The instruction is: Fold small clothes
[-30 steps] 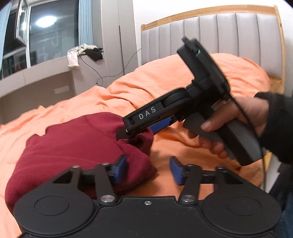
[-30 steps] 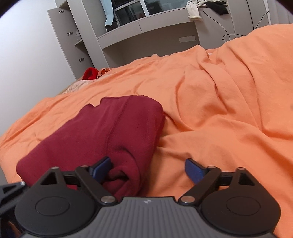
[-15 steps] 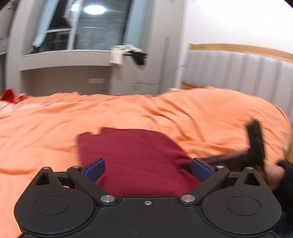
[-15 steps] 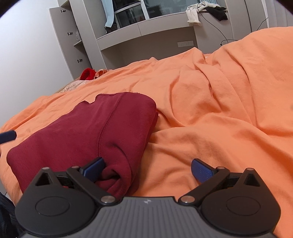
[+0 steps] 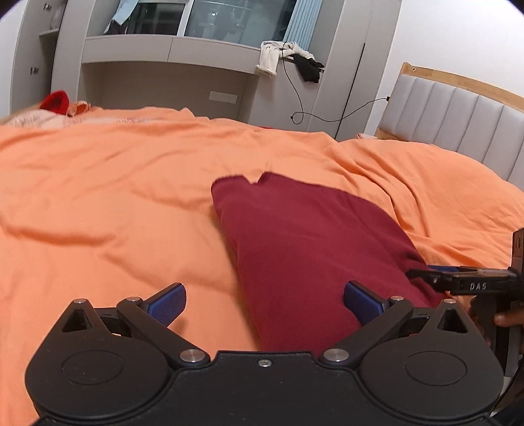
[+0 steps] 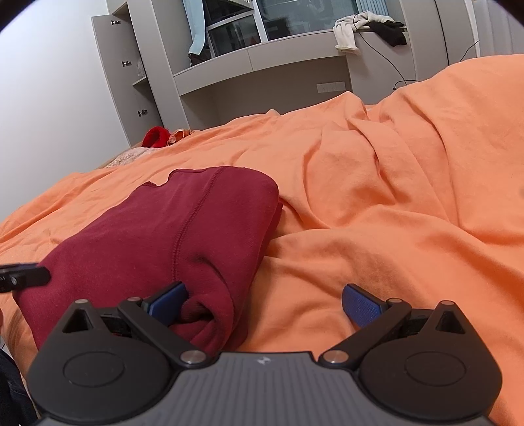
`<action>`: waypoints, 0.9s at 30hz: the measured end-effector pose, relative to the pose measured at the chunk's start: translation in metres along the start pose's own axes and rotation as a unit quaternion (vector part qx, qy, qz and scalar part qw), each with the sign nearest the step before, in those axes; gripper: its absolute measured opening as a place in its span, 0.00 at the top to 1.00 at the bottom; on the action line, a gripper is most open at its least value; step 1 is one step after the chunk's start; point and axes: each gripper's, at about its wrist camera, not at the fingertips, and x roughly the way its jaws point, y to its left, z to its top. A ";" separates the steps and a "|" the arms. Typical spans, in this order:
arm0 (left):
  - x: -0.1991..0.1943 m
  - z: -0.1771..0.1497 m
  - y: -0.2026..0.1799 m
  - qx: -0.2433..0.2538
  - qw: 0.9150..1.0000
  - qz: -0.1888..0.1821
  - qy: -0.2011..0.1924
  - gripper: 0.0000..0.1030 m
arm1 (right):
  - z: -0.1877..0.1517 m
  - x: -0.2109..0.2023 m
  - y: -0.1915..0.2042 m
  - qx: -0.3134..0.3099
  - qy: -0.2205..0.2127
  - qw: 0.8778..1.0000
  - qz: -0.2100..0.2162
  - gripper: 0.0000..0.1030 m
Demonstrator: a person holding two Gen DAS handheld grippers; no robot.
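Maroon garment (image 5: 314, 249) looks pretty much folded already, sitting on the orange duvet (image 5: 114, 203). We've got left gripper (image 5: 263, 303) and right gripper (image 6: 262, 303) spread wide, gripping nothing; maybe some tidying left.

Maroon garment (image 5: 314, 249): near end hidden behind the left tool (image 5: 263, 303) body. Right tool (image 5: 425, 273) (labelled DAS) cut off by the frame's right edge.

The room is evenly and softly lit, with only faint shadows cast in the folds of the orange bedspread (image 5: 131, 203). Straight lines near the window (image 5: 229, 16) are bent by fisheye distortion, and corners are darkened; little blur is seen.
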 end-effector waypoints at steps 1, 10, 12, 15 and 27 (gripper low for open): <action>0.002 -0.004 0.002 -0.003 1.000 -0.003 -0.001 0.00 | -0.001 0.000 0.000 0.000 -0.001 1.000 0.000 0.00; 0.005 -0.019 0.006 -0.028 0.999 -0.011 -0.013 0.00 | 0.006 -0.009 -0.019 0.149 0.008 0.987 0.056 0.00; 0.004 -0.020 0.006 -0.028 0.999 -0.011 -0.013 0.00 | 0.003 -0.011 -0.030 0.220 -0.008 0.970 0.104 0.00; 0.003 -0.021 0.006 -0.031 0.999 -0.011 -0.013 0.00 | 0.002 -0.010 -0.035 0.266 -0.019 0.958 0.110 0.06; 0.002 -0.022 0.005 -0.032 0.999 -0.010 -0.015 0.00 | 0.002 -0.008 0.053 -0.045 -0.100 0.993 -0.049 0.79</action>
